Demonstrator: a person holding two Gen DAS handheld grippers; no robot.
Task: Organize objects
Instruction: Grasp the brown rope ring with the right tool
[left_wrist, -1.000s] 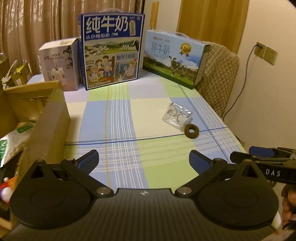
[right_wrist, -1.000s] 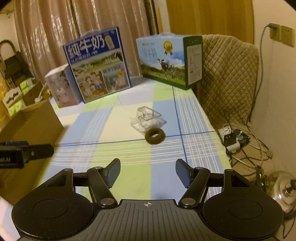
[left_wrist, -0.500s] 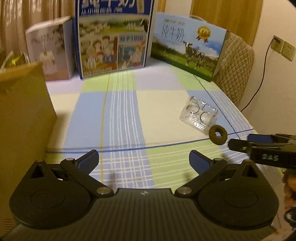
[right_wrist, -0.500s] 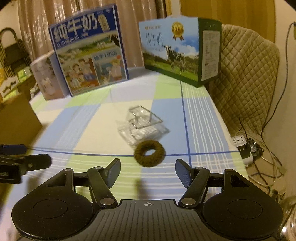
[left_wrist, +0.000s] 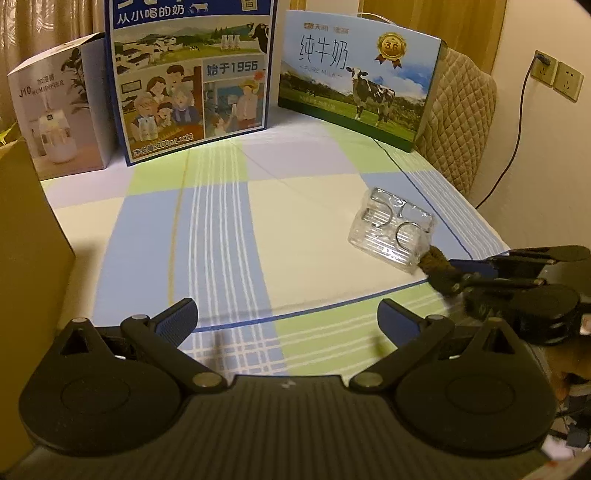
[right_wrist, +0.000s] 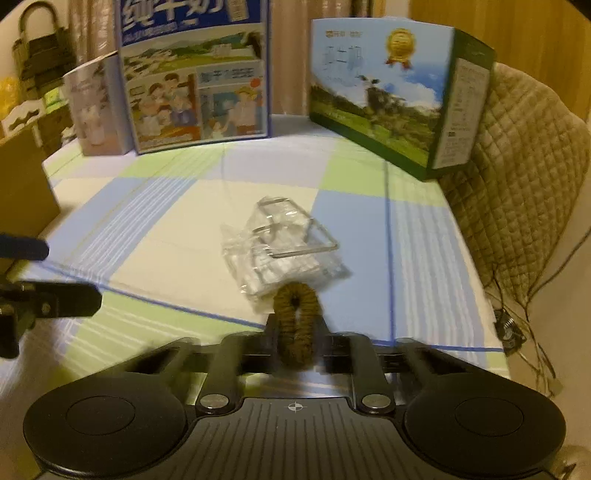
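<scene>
brown hair tie (right_wrist: 296, 325) squeezed between right fingers (right_wrist: 272, 332).

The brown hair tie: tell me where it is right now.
The brown hair tie is pinched in the right gripper, low centre of the right wrist view, just in front of the clear plastic packet.

Left gripper (left_wrist: 287, 316): matte black body with ribbed centre plate, a round disc on either side of that plate, silver pivot screws, and two angled fingers (left_wrist: 176, 319) tipped with textured blue pads. Right gripper (right_wrist: 295, 332): same black build, small crosshair mark on its ribbed plate
</scene>
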